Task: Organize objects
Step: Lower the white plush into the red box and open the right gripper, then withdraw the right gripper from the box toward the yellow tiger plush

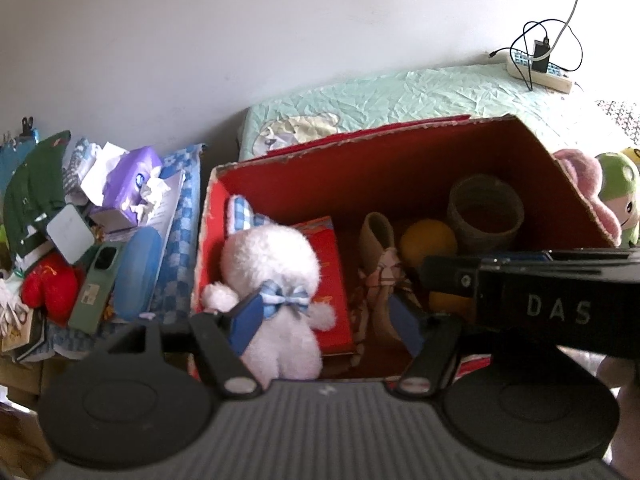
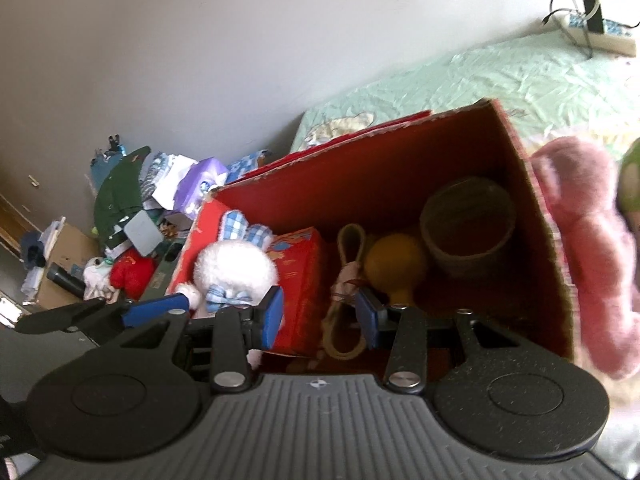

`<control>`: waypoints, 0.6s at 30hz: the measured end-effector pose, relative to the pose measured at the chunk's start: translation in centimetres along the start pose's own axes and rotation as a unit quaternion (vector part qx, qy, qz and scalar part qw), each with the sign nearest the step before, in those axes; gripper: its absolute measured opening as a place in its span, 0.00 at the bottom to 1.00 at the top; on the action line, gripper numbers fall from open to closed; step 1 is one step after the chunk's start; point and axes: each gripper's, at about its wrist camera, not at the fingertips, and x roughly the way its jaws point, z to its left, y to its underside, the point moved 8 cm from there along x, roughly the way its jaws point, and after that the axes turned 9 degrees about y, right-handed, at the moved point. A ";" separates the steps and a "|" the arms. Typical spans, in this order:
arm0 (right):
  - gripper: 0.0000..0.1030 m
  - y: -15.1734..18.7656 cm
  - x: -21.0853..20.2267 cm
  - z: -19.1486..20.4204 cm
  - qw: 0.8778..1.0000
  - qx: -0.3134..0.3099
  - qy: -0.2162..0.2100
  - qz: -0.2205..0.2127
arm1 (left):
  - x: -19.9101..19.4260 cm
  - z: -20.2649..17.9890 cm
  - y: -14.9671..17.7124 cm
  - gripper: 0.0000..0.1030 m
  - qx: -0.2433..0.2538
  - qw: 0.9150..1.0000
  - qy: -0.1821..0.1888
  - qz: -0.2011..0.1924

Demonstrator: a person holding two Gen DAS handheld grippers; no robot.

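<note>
Inside red cardboard box (image 1: 280, 184): white plush rabbit (image 1: 276, 280) at left against small red box (image 1: 332, 280); woven cup (image 1: 484, 216) at right, yellow ball (image 1: 428, 242) beside it. Left gripper (image 1: 326, 324) jaws apart, empty, above box. Right gripper (image 2: 320, 316) jaws apart, empty. Pink plush (image 2: 580, 240) outside right wall

I see one red box (image 1: 280, 184), one white bunny (image 1: 276, 280), one orange ball (image 1: 428, 240), one woven basket (image 1: 486, 216), two plush toys outside.

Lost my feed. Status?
Both grippers, left and right, open, empty, over red box. White bunny inside. Pink plush still outside.
</note>
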 end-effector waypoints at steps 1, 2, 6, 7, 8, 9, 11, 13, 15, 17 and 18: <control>0.43 0.0 -0.2 -0.2 1.000 0.001 0.004 -0.003 | -0.1 -0.2 0.0 0.70 -0.001 1.000 0.001 0.000; 0.43 0.0 -0.5 -0.4 1.000 0.001 0.006 -0.005 | -0.1 -0.5 -0.1 0.71 -0.002 1.000 0.003 -0.001; 0.43 0.0 -1.8 -1.0 1.000 -0.002 0.017 -0.019 | -0.3 -1.6 -0.1 0.72 -0.002 1.000 0.012 -0.001; 0.43 0.0 -2.1 -1.1 1.000 -0.003 0.020 -0.023 | -0.3 -1.9 -0.1 0.72 0.000 1.000 0.013 -0.002; 0.43 0.0 -2.5 -1.3 0.999 -0.003 0.023 -0.027 | -0.5 -2.3 -0.1 0.72 0.002 1.000 0.014 -0.003; 0.43 0.0 -2.8 -1.4 0.999 -0.003 0.025 -0.030 | -0.6 -2.7 -0.1 0.73 0.004 1.000 0.015 -0.005; 0.43 0.1 -3.3 -1.8 0.999 -0.002 0.028 -0.035 | -0.8 -3.4 -0.1 0.75 0.008 1.000 0.018 -0.007; 0.43 0.2 -3.8 -2.3 0.999 -0.001 0.031 -0.040 | -0.9 -4.1 -0.2 0.76 0.010 1.000 0.021 -0.008; 0.43 0.3 -4.0 -2.7 0.999 0.001 0.032 -0.042 | -0.9 -4.7 -0.2 0.77 0.015 1.000 0.022 -0.010; 0.43 0.5 -4.1 -3.0 0.999 0.006 0.030 -0.040 | -0.8 -5.3 -0.1 0.77 0.017 1.000 0.023 -0.009; 0.43 0.6 -4.2 -3.2 0.999 0.009 0.029 -0.039 | -0.8 -5.5 -0.1 0.77 0.018 1.000 0.024 -0.008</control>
